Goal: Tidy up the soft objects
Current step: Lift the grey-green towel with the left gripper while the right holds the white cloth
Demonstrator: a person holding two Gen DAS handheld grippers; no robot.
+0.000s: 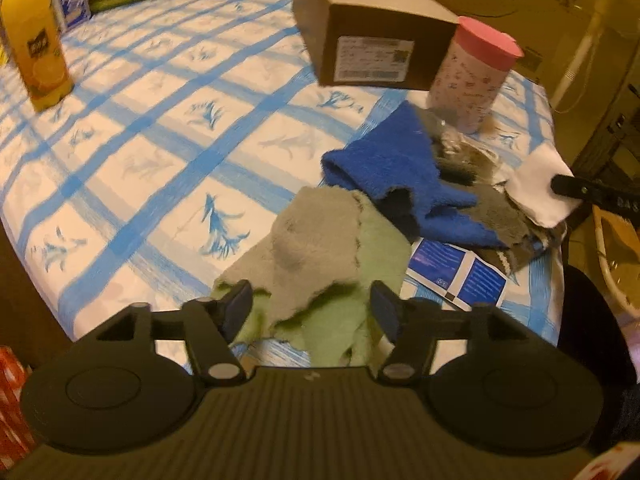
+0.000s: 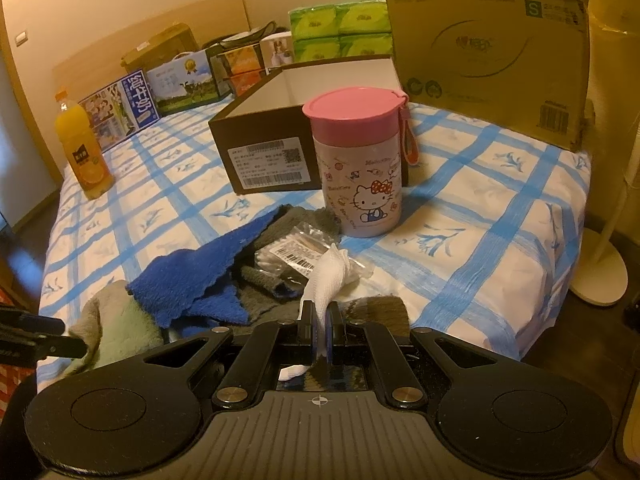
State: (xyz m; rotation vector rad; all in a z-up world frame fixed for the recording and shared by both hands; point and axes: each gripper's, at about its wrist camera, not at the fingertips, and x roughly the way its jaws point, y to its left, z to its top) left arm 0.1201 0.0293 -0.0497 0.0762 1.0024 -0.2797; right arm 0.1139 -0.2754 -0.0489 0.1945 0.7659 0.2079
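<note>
A pale green and grey fleece cloth [image 1: 320, 256] lies crumpled on the bed's near edge. My left gripper [image 1: 310, 308] is open, its fingers standing either side of the cloth's near end without pressing it. A blue towel [image 1: 392, 168] lies just behind, over dark grey cloths [image 1: 492, 216]. My right gripper [image 2: 320, 320] is shut on a small white cloth [image 2: 332, 272], whose end sticks up from between the closed fingers. In the left wrist view that white cloth [image 1: 540, 184] shows at the right with a black fingertip on it. The blue towel [image 2: 192, 280] and green cloth [image 2: 116, 320] lie to its left.
A pink-lidded cup [image 2: 360, 168] stands behind the cloth pile, in front of an open brown box [image 2: 280, 136]. A plastic packet [image 2: 296, 252] lies among the cloths. An orange juice bottle [image 1: 36, 48], cartons and a big cardboard box [image 2: 488, 40] line the bed's far sides. A blue leaflet [image 1: 456, 276] lies near the edge.
</note>
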